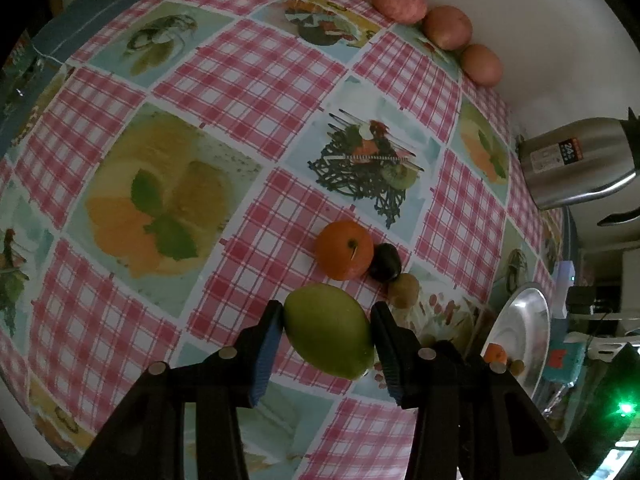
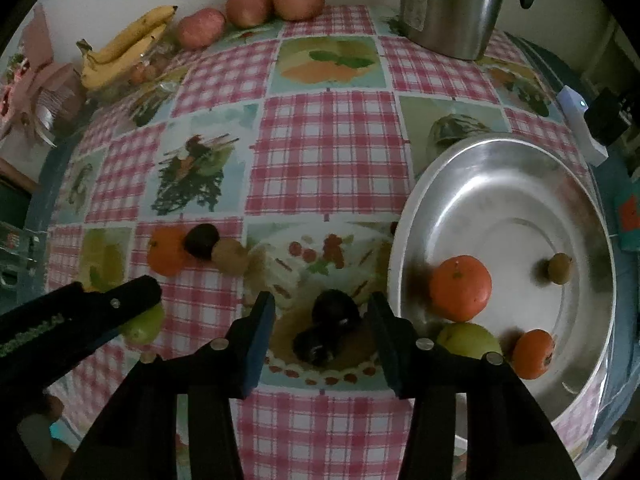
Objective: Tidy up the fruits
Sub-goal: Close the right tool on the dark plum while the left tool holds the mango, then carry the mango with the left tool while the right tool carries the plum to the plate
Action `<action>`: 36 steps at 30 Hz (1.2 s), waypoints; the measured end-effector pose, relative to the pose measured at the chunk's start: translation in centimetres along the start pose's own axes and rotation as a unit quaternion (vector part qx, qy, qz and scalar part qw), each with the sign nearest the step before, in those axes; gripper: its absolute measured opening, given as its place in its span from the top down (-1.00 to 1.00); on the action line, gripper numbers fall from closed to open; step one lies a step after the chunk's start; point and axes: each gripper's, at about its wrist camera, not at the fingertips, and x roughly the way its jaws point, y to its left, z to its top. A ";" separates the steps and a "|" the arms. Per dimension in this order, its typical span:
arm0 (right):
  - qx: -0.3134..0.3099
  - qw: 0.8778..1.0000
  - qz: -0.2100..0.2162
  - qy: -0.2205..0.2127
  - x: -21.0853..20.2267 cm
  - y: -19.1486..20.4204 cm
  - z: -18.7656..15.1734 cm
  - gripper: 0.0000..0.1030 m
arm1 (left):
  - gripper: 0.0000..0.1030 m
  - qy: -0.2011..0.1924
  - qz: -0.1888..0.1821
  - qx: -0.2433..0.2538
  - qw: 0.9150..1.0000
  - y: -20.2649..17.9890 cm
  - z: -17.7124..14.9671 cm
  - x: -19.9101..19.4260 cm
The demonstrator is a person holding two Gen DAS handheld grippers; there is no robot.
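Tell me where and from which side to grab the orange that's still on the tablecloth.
Grip the orange across its widest middle, coming straight down from above. It sits stem up and is round, so any pair of opposite sides would suit, but the dark plum touches its right flank. Set the fingers on the near and far sides, where the tablecloth is bare, rather than left and right.
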 end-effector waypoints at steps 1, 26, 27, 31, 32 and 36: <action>-0.004 1.000 -0.006 0.001 0.1 0.1 0.0 0.07 | 0.07 0.000 0.000 0.000 1.000 -0.1 0.0 0.0; -0.056 0.995 -0.088 0.005 1.8 2.3 -0.5 0.47 | 0.07 0.003 -0.003 -0.001 1.000 -0.2 0.2 0.3; -0.056 0.995 -0.088 0.005 1.8 2.3 -0.5 0.48 | 0.07 0.003 -0.003 -0.001 1.000 -0.3 0.3 0.3; -0.055 0.995 -0.088 0.006 2.0 2.3 -0.5 0.49 | 0.07 0.002 -0.002 -0.001 1.000 -0.3 0.4 0.4; -0.055 0.995 -0.088 0.006 2.0 2.3 -0.4 0.49 | 0.07 0.002 -0.002 -0.001 1.000 -0.3 0.3 0.4; -0.048 0.996 -0.078 0.008 1.8 1.9 -0.1 0.49 | 0.07 0.003 -0.003 -0.001 1.000 -0.3 0.4 0.4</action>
